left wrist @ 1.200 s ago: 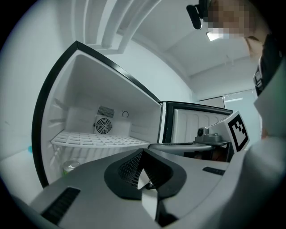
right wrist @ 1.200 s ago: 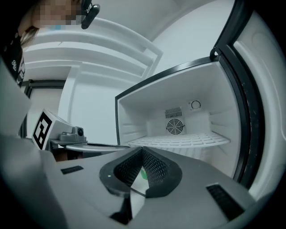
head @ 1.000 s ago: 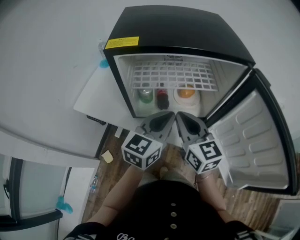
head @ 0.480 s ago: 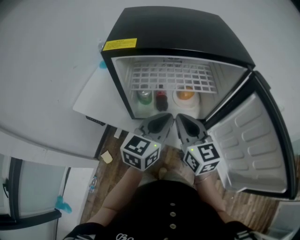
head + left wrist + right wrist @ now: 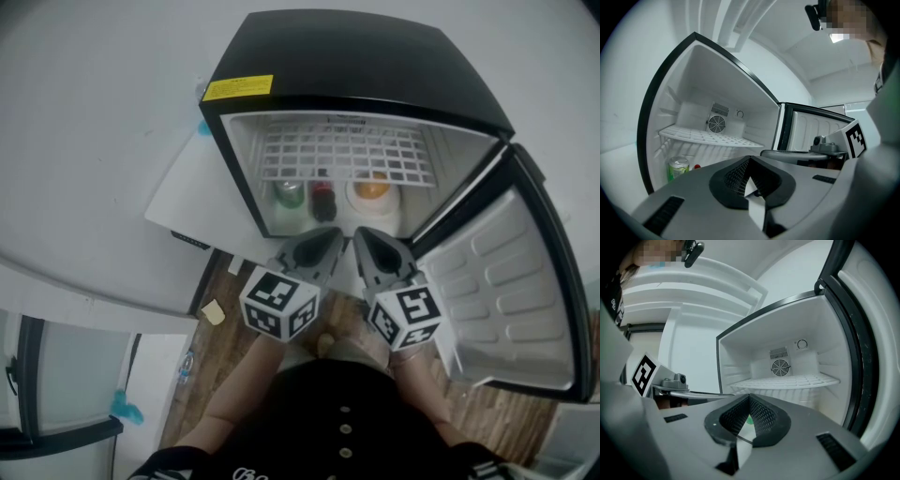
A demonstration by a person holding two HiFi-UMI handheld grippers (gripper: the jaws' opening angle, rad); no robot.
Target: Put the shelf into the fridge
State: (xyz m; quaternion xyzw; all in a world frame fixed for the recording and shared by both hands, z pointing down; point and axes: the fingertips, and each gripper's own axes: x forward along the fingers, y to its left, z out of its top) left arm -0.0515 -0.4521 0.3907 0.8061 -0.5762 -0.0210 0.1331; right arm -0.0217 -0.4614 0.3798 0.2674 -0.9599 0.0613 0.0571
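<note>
The white wire-grid shelf (image 5: 345, 155) sat level inside the small black fridge (image 5: 356, 56). Just outside, the left gripper (image 5: 334, 232) and right gripper (image 5: 362, 232) hovered, both pressed together and empty. A careful finish would confirm both shelf edges rest on their ledges.

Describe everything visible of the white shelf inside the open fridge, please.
The shelf is a white grid of thin bars, probably coated wire. It lies level in the upper half of the fridge, reaching from side wall to side wall. Nothing stands on it; only the walls seem to touch it.
</note>
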